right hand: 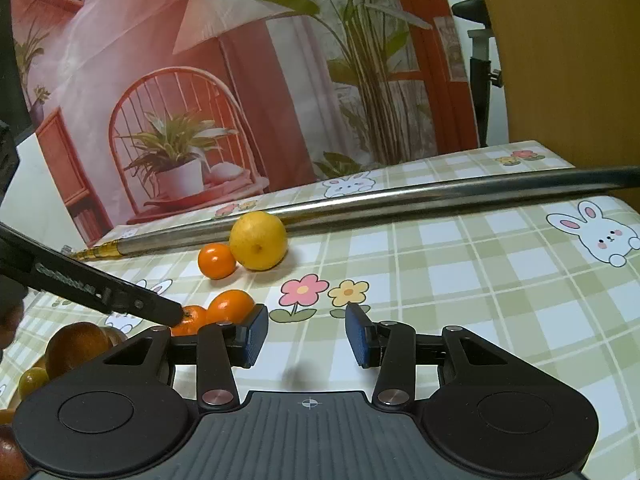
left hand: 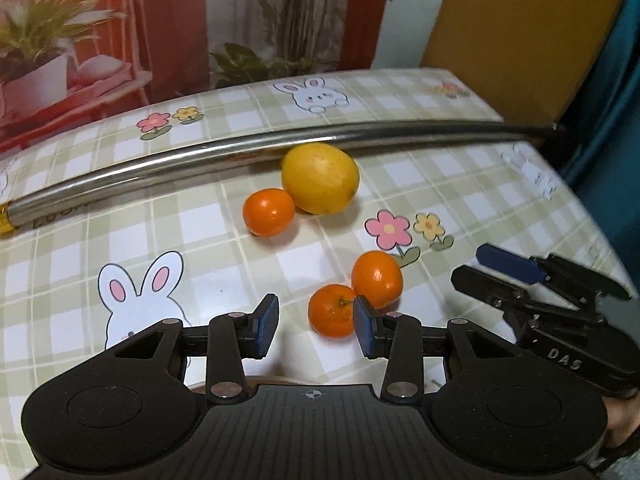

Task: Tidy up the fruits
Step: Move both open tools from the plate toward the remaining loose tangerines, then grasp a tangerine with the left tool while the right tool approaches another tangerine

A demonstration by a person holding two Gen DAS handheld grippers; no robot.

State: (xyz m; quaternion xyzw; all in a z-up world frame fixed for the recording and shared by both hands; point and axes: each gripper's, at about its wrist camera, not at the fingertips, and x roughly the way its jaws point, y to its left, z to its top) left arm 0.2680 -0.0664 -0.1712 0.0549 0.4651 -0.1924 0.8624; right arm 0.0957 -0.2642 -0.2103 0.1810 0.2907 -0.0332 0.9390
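left wrist view, left gripper (left hand: 316, 326): jaws spread wide with nothing between them; it hangs low over the checked tablecloth (left hand: 120, 240), likely lined up for the closest fruit
left wrist view, near pair: a stemmed mandarin (left hand: 330, 316) and a second mandarin (left hand: 377, 278) touch each other; the stemmed one lies just ahead of the gap and partly behind the right pad (left hand: 366, 330), so it is offset to the right of centre, not yet between the pads
left wrist view, far pair: a lemon (left hand: 320, 178) rests against a metal tube (left hand: 240, 148) with a third mandarin (left hand: 269, 212) touching it; the tube probably stops them rolling off (a guess); both lie well ahead of the gripper
left wrist view, right gripper (left hand: 480, 266): enters at the right edge, near the second mandarin; jaws seem apart, holding nothing
right wrist view, right gripper (right hand: 307, 334): jaws wide and bare above the flower prints; no fruit ahead in its gap
right wrist view, near pair: the two mandarins sit just left of its left pad (right hand: 256, 334), with the left gripper's dark finger reaching to them
right wrist view, gathered fruit: a brownish fruit (right hand: 78, 346) and other pieces cluster at the lower left edge; whether they lie in a container is hidden
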